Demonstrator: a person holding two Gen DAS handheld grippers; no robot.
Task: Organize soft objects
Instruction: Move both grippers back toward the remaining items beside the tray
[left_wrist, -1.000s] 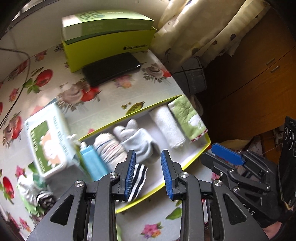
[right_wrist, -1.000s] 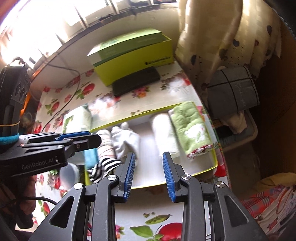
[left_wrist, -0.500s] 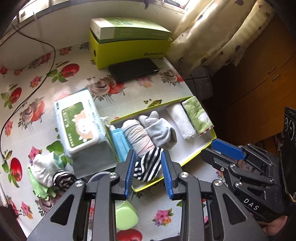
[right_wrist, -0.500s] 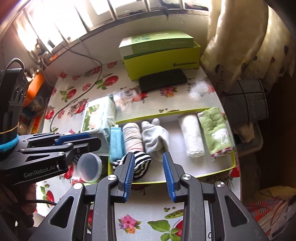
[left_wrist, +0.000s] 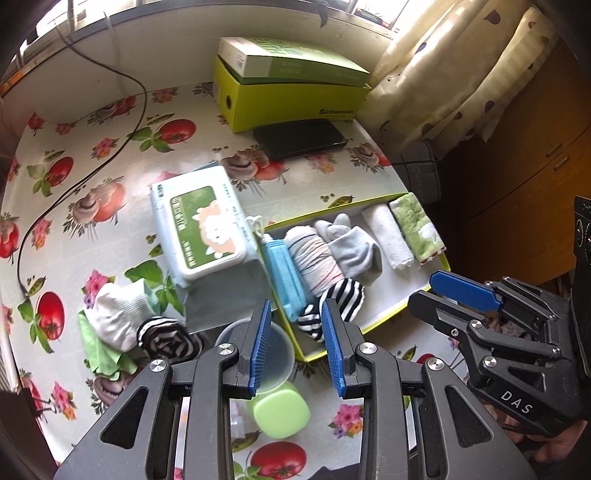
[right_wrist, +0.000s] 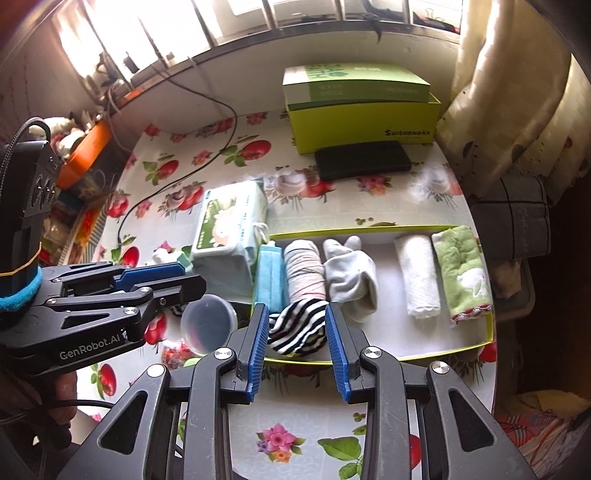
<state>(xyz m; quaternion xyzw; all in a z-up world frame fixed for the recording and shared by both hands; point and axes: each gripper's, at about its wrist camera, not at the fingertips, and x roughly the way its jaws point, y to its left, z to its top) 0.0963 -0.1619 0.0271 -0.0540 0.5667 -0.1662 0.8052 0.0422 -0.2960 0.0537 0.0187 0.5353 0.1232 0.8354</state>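
Left wrist view: the left gripper (left_wrist: 295, 343) hangs with jaws apart and empty; a striped sock (left_wrist: 168, 338) waits outside the tray (left_wrist: 376, 321).

Right wrist view: the right gripper (right_wrist: 295, 345), jaws apart, hovers above the tray's striped sock (right_wrist: 298, 326). Next, probably fetch the loose one.

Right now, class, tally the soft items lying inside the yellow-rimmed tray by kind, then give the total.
Inside the tray:
Socks: 3 (grey, pale striped, black-and-white striped)
Rolled or folded cloths: 2 (white, green)
Blue item, kind unclear: 1
Total: 6
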